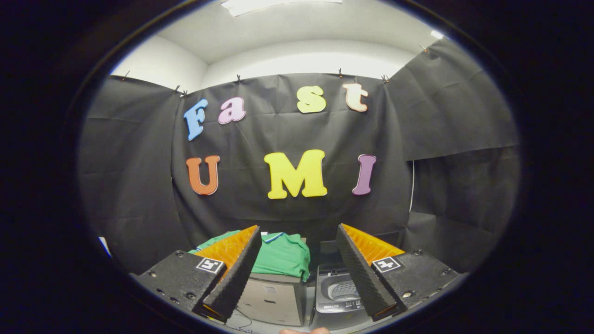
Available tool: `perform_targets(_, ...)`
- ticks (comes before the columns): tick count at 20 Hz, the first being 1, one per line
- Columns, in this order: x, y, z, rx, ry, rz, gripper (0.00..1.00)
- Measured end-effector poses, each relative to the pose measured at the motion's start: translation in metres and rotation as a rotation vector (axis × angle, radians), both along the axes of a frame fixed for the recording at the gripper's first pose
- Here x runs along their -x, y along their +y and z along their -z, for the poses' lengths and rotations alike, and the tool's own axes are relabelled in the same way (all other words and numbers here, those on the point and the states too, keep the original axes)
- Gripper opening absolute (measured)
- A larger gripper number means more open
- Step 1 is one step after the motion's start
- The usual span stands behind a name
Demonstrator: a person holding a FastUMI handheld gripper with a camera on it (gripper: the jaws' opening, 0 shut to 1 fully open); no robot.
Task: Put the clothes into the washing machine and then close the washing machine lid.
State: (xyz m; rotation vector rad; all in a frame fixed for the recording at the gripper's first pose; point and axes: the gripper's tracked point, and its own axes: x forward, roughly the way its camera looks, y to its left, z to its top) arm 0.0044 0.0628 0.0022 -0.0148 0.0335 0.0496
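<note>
Ahead of you, a pale grey boxy cabinet (274, 299) with a small label on its front, black draped cloth booth wall (139, 185) behind it, white ceiling (297, 32) above with a bright light panel (278, 5).

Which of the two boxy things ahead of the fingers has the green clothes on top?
The grey box, beyond the open gripper's left finger; folded green clothes lie on it. The washing machine beside it stands open, drum showing.
</note>
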Motion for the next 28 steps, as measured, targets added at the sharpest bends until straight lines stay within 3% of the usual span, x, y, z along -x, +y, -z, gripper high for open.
perform_targets(5, -0.025, 0.042, -0.004, -0.014, 0.077, -0.047, 1.00)
perform_targets(12, -0.078, 0.099, 0.002, 0.007, 0.283, -0.134, 1.00)
perform_targets(15, -0.106, 0.116, 0.023, 0.043, 0.406, -0.152, 1.00)
perform_targets(19, -0.135, 0.157, 0.069, 0.005, 0.653, -0.282, 1.00)
perform_targets(24, -0.182, 0.167, 0.125, 0.063, 0.875, -0.277, 1.00)
perform_targets(28, -0.202, 0.159, 0.157, 0.134, 1.053, -0.194, 1.00)
